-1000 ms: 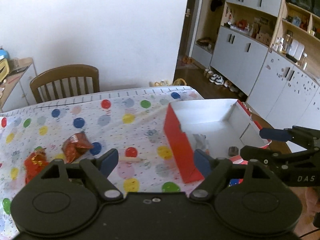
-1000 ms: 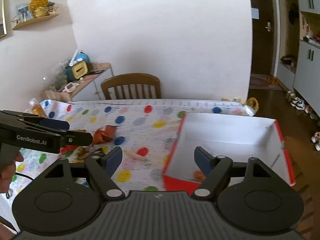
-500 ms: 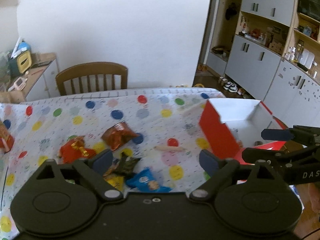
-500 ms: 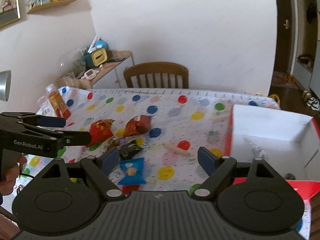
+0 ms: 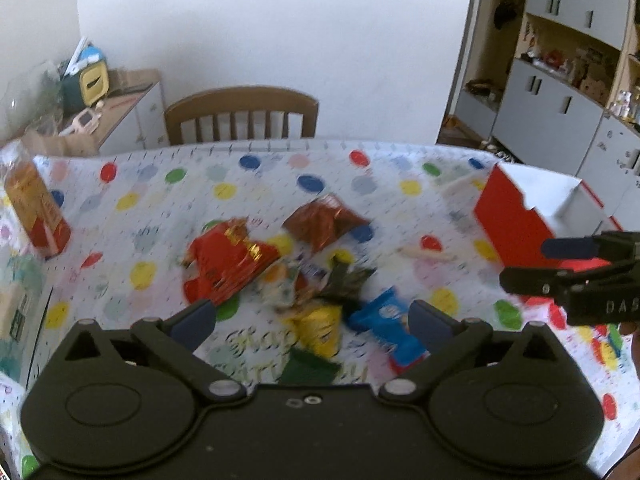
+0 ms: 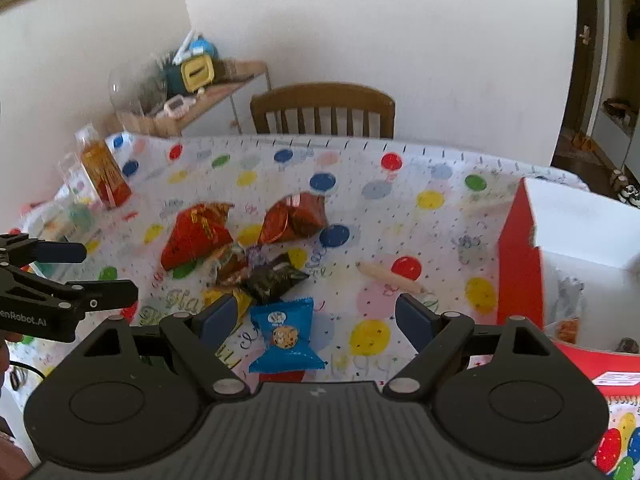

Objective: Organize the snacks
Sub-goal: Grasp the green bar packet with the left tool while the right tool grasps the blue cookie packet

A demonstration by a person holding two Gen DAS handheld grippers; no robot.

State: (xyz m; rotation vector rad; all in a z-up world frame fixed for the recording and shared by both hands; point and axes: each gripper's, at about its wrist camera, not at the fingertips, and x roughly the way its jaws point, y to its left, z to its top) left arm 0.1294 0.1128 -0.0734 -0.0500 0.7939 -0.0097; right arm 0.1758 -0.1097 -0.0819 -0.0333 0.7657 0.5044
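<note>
A: How did the left claw (image 5: 312,318) stand?

B: Its jaws were spread wide and opening further, with nothing pressed between them. It hung above the heap of snacks on the bench (image 5: 168,216), touching none of them. A yellow packet (image 5: 320,326) and a blue cookie packet (image 5: 394,322) showed in the gap, lying flat on the dotted cloth.

A: And the right claw (image 6: 316,316)?

B: Also apart, nearly as wide, and empty. The same blue cookie packet (image 6: 286,338) lay on the cloth between its fingers, but the pads did not press on it. A black packet (image 6: 274,276) sat just beyond, touching the blue one's top edge.

A: Where were the other snacks?

B: Bunched mid-bench: a red foil bag (image 6: 196,232) and a brown foil bag (image 6: 294,216) at the far side of the heap, with smaller wrappers between them and the black packet. A pale stick (image 6: 390,276) lay apart, toward the box.

A: What about the box?

B: The red box (image 6: 518,256), white inside, stood open at the right end of the bench. A clear wrapper (image 6: 568,292) and a small orange snack (image 6: 566,330) lay on its floor. An orange carton (image 6: 104,176) stood upright at the far left.
</note>
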